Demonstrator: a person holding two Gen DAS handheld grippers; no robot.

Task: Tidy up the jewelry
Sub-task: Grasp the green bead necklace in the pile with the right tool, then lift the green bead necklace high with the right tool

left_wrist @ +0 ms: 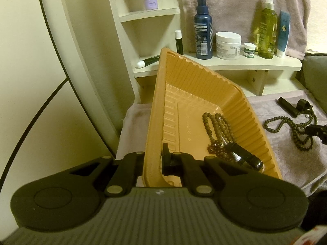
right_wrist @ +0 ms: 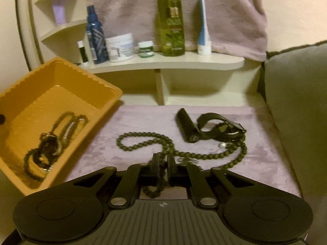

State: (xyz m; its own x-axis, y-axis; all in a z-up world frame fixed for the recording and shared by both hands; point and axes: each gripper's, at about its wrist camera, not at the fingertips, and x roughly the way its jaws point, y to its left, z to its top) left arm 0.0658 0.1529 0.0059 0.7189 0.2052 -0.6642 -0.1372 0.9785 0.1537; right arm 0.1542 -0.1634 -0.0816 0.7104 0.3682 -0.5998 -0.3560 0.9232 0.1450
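The orange ribbed tray [left_wrist: 235,102] is tipped up, and my left gripper [left_wrist: 154,153] is shut on its near wall, one finger inside and one outside. Several bead bracelets [left_wrist: 216,126] and a black watch [left_wrist: 243,157] lie in its low corner. In the right wrist view the tray [right_wrist: 61,75] sits at left. A long dark bead necklace [right_wrist: 143,136] snakes over the lilac cloth [right_wrist: 143,118], and my right gripper [right_wrist: 163,161] is shut on a strand of it near its looped end. A black strap [right_wrist: 212,124] and a black bar [right_wrist: 186,126] lie just beyond.
A cream shelf [right_wrist: 173,61] behind holds a blue spray bottle [right_wrist: 96,38], a white jar [right_wrist: 120,48], a green bottle [right_wrist: 171,24] and a tube [right_wrist: 203,30]. A pink towel [right_wrist: 224,10] hangs behind it. A grey cushion [right_wrist: 296,102] borders the cloth on the right.
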